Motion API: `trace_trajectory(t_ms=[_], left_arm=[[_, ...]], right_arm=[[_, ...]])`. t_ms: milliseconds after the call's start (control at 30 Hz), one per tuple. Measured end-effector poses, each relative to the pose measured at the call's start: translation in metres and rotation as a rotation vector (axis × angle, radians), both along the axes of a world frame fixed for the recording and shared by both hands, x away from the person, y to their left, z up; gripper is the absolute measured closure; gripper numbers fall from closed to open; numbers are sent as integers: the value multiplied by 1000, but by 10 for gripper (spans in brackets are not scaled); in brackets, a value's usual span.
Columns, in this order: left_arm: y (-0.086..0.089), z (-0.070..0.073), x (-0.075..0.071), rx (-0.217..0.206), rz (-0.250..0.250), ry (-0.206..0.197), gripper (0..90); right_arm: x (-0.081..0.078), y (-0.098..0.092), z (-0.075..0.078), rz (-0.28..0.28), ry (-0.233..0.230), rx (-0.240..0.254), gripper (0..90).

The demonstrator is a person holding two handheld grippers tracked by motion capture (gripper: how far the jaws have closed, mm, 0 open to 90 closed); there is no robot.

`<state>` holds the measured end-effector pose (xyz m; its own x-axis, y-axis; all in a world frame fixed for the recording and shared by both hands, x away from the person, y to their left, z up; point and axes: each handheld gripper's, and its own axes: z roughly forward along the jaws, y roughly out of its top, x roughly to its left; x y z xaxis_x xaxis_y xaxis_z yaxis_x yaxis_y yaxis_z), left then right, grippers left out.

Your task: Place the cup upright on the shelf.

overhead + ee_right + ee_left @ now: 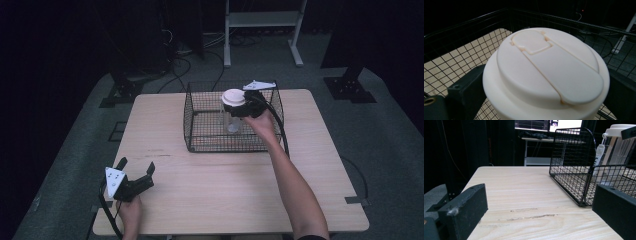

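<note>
Down at seven o'clock on the wooden table (210, 195), the left gripper (136, 168) rests near the front edge. Its two black jaws are wide apart and hold nothing. From the left gripper view, bare wood lies between them, and the black wire basket (571, 165) stands off toward one o'clock.

Up at twelve o'clock sits that basket (200, 135). The right gripper (237, 109) reaches over its far right side. Its jaws sit tight on both sides of a clear bottle (232, 117) with a big cream lid (544, 72). The bottle stands upright inside the basket. It may be touching the basket floor, but that is hard to see.
</note>
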<state>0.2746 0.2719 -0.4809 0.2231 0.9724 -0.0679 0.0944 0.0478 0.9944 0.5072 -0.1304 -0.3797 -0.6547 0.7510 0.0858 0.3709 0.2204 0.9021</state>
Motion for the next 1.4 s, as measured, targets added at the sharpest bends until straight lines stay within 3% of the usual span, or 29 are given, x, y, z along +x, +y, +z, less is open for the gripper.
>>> trace_trajectory(t_ms=[667,1033,1400], left_arm=[[-1,0,1,1,2,1,0],[-1,0,0,2,-3,0,0],[-2,0,0,6,-1,2,0]], right_arm=[[-4,-7,8,-7,-14,46,0],[-11,-12,18,-14,-39,49,0],[-23,-24,30,-26,-70,90,0]])
